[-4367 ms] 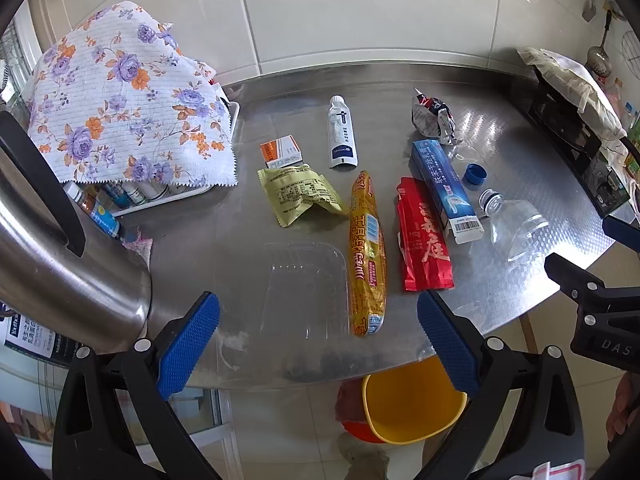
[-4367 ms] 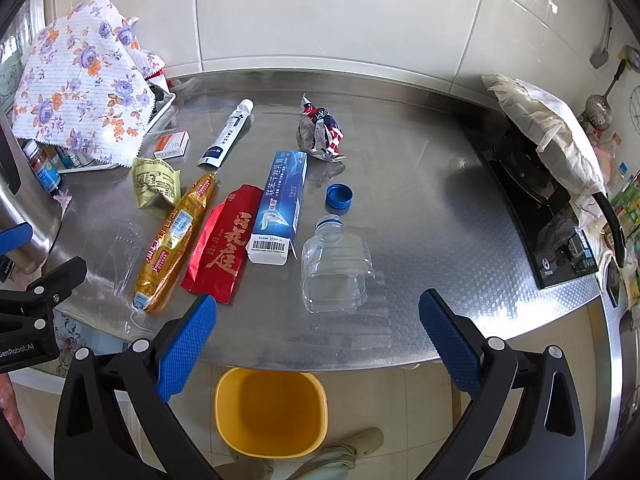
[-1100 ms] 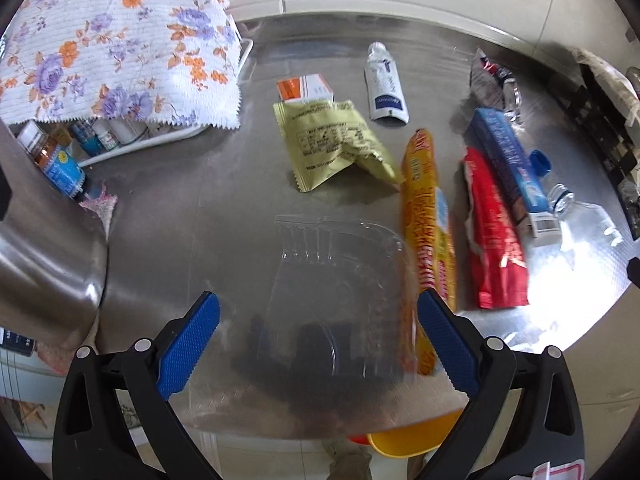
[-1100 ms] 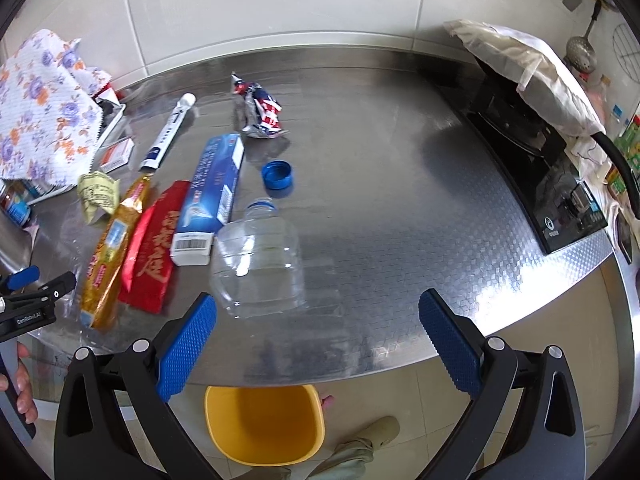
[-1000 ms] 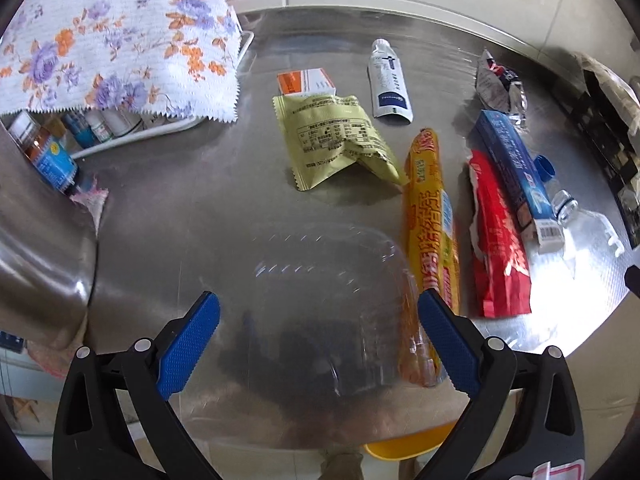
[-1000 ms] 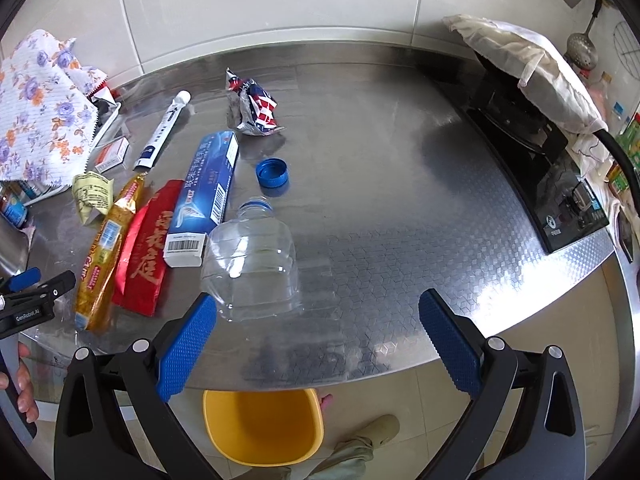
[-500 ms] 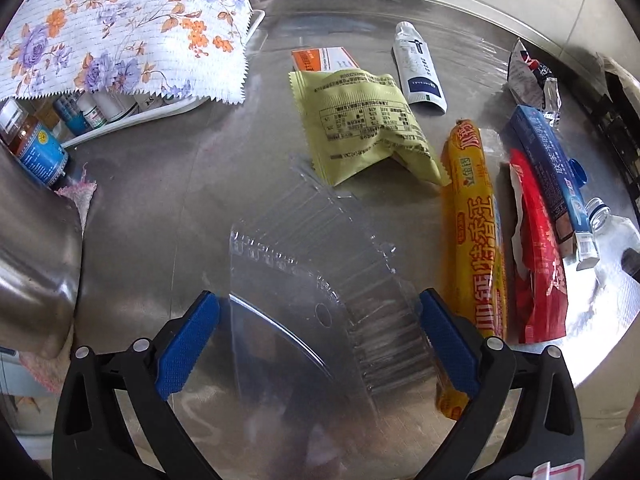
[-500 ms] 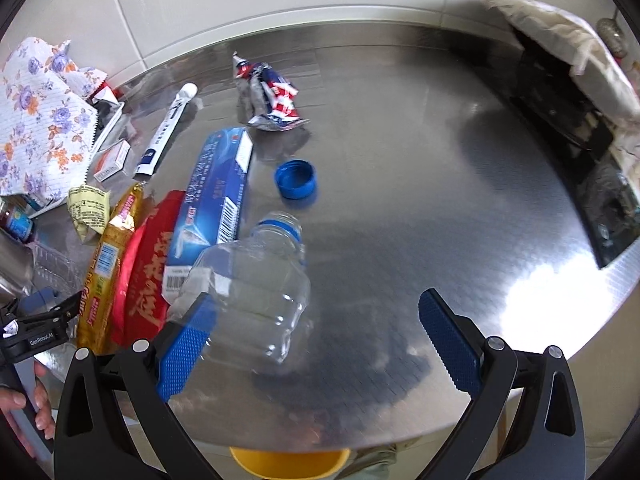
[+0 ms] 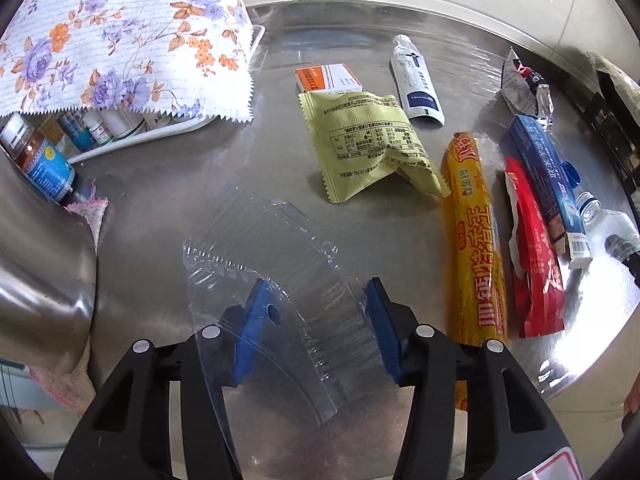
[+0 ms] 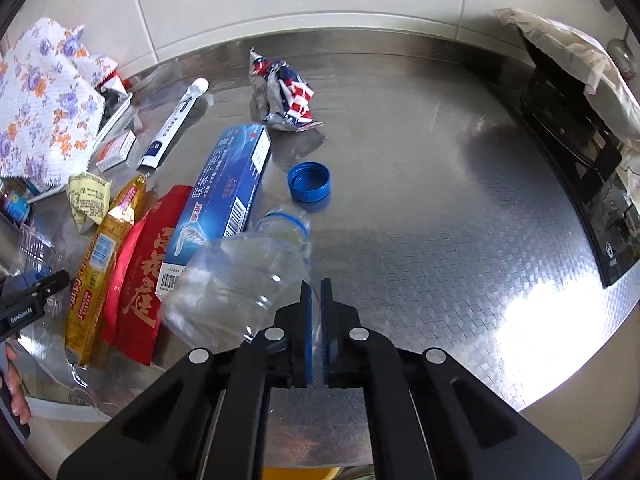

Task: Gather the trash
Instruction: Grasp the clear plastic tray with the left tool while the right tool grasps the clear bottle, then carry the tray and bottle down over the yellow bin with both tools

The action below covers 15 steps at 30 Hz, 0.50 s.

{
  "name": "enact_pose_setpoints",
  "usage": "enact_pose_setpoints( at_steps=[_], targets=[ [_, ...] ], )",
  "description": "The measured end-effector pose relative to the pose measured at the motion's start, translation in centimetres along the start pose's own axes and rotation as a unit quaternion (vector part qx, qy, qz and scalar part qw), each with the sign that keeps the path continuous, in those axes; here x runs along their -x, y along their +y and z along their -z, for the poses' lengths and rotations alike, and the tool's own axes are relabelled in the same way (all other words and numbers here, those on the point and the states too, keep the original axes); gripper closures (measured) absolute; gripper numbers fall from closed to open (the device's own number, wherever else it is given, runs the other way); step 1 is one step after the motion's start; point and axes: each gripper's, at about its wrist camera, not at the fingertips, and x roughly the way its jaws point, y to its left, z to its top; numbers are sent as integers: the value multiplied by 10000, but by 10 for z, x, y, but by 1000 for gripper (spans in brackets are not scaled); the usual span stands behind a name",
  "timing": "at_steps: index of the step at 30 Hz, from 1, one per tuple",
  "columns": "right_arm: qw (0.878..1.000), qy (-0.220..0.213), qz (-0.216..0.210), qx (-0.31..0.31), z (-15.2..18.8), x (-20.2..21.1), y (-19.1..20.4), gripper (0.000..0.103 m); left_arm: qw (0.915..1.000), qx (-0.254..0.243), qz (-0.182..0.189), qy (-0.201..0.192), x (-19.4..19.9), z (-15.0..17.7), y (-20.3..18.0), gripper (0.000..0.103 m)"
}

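Observation:
A clear plastic clamshell tray [image 9: 280, 264] stands tipped up and crumpled at the counter's near edge. My left gripper [image 9: 316, 286] is closing on it, and both blue pads press its ribbed walls. A crushed clear bottle [image 10: 240, 276] with no cap lies beside a blue toothpaste box [image 10: 228, 184]. My right gripper [image 10: 315, 282] is shut, pinching the bottle's thin wall at its right edge. The bottle's blue cap [image 10: 309, 182] lies loose just beyond it.
On the steel counter [image 10: 420, 240] lie a yellow-green wrapper [image 9: 368, 144], a yellow sausage pack [image 9: 474, 236], a red packet [image 9: 534, 264], a white tube [image 9: 416, 80], a small orange box [image 9: 328, 78] and a crumpled foil wrapper [image 10: 282, 92]. A floral cloth [image 9: 120, 36] covers a rack at left; a stove [image 10: 580, 168] stands at right.
Both grippers' jaws have come together. The left ones now squeeze the clear tray, which has tipped up. The right gripper moved in on the bottle and clamped its wall.

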Motion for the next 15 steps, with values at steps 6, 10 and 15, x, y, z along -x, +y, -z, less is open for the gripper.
enact_pose_setpoints(
  at_steps=[6,10,15],
  targets=[
    [10000,-45,22,-71,2,8,-3,99,9994,152,312,-67,14,7,3,54],
    [9999,-125,2,-116,4,17,-5,99,9990,181,366,-164,26,10,5,54],
    [9995,-258,12,-205,8,32,-5,99,9989,124,377,-251,36,13,5,54]
  ],
)
